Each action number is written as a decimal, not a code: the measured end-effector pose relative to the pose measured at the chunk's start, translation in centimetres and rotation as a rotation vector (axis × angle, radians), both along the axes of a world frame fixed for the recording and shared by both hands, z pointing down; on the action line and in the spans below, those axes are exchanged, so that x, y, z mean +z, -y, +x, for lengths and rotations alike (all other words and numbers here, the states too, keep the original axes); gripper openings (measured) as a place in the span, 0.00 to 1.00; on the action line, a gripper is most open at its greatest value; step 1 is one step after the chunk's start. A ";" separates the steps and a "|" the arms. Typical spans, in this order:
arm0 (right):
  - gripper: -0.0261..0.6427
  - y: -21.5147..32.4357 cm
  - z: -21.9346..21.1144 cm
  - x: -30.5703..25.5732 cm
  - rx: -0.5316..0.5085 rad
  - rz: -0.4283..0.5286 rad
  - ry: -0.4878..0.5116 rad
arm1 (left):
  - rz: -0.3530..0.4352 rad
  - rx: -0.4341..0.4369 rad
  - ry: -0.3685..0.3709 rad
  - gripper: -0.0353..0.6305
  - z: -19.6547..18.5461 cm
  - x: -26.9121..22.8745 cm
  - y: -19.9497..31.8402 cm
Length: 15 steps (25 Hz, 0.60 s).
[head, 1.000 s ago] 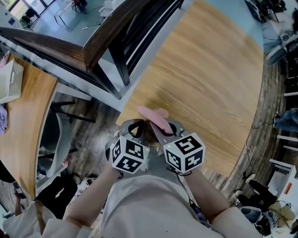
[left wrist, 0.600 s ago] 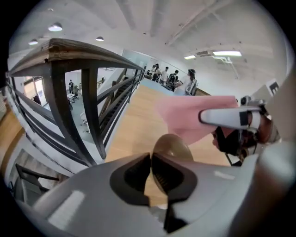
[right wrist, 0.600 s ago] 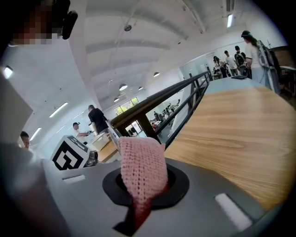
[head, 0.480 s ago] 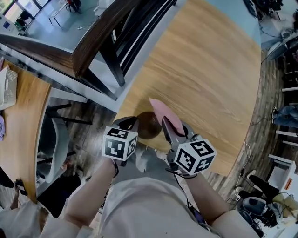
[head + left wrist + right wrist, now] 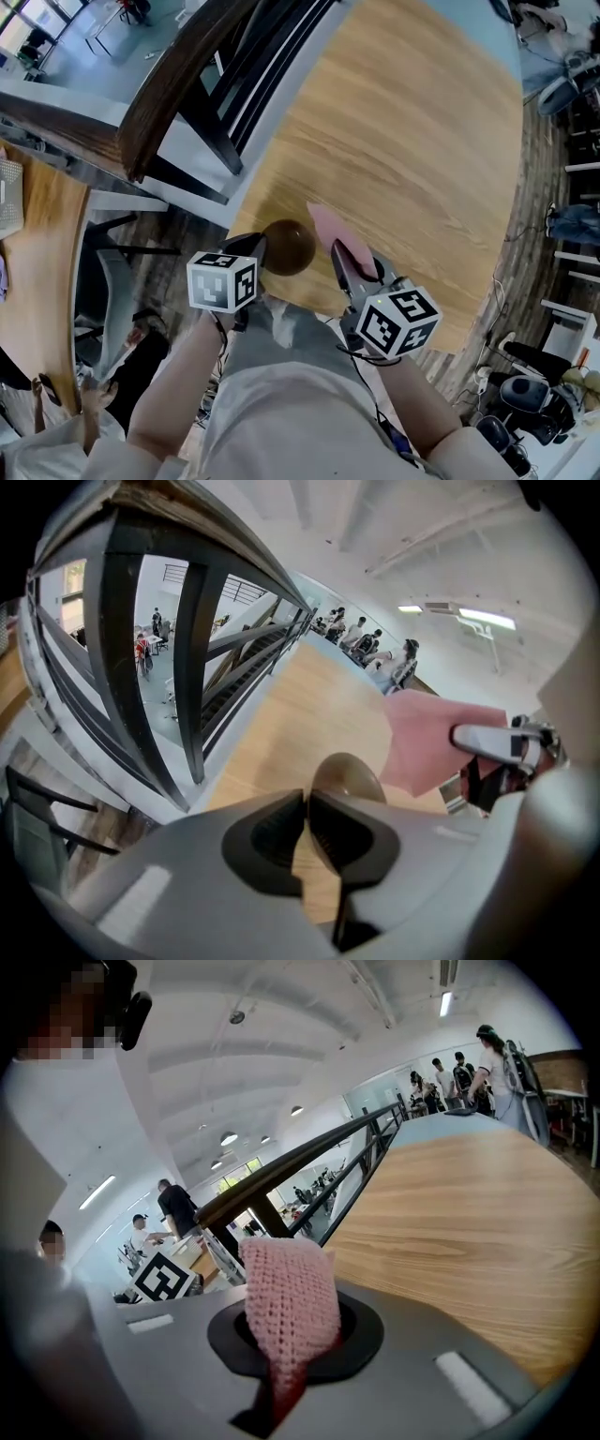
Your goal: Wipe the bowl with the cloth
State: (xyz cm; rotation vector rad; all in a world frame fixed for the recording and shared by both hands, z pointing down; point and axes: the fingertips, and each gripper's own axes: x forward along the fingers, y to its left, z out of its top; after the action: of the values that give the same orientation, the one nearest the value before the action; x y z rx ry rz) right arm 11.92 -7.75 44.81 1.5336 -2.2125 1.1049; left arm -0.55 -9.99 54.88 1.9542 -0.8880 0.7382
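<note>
A dark brown bowl [image 5: 286, 247] sits on the wooden table [image 5: 403, 141] close to its near edge. My left gripper [image 5: 255, 246] is at the bowl's left rim. In the left gripper view its jaws are opening with a thin slit between them, and the bowl [image 5: 349, 775] stands just past the tips with its rim at the slit. My right gripper [image 5: 342, 253] is shut on a pink knitted cloth [image 5: 328, 225], held just right of the bowl. The cloth [image 5: 291, 1297] sticks up out of the right gripper [image 5: 291, 1335], and the cloth [image 5: 427, 742] also shows in the left gripper view.
A dark wooden chair [image 5: 206, 84] stands against the table's far left side. The table's near edge runs just under the bowl, with floor below it. Wide bare tabletop lies beyond and to the right. People stand far off in the room.
Both grippers and the bowl have moved forward from beside my body to the table's near edge. The cloth has come off the bowl to its right. The left gripper has shifted left.
</note>
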 end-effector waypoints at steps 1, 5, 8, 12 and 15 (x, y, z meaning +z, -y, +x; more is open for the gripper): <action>0.06 0.1 0.0 0.1 0.002 -0.004 0.006 | -0.007 0.000 -0.001 0.09 0.0 0.3 0.2; 0.06 0.5 -0.2 0.7 0.000 -0.012 0.007 | -0.028 -0.003 -0.002 0.09 0.1 1.4 0.8; 0.06 0.8 -0.1 1.2 0.000 -0.024 0.007 | -0.043 0.001 0.001 0.09 0.3 2.3 1.1; 0.06 1.2 -0.2 1.9 0.000 -0.038 0.007 | -0.055 0.006 0.003 0.09 0.4 3.2 1.7; 0.06 1.3 -0.1 2.5 0.002 -0.048 -0.002 | -0.063 -0.002 0.004 0.09 0.3 3.7 2.0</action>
State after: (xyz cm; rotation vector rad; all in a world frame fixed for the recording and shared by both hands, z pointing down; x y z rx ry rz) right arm 11.86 -9.07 47.33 1.5167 -2.1673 1.1474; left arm -0.20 -12.02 58.55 1.8969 -0.8591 0.7600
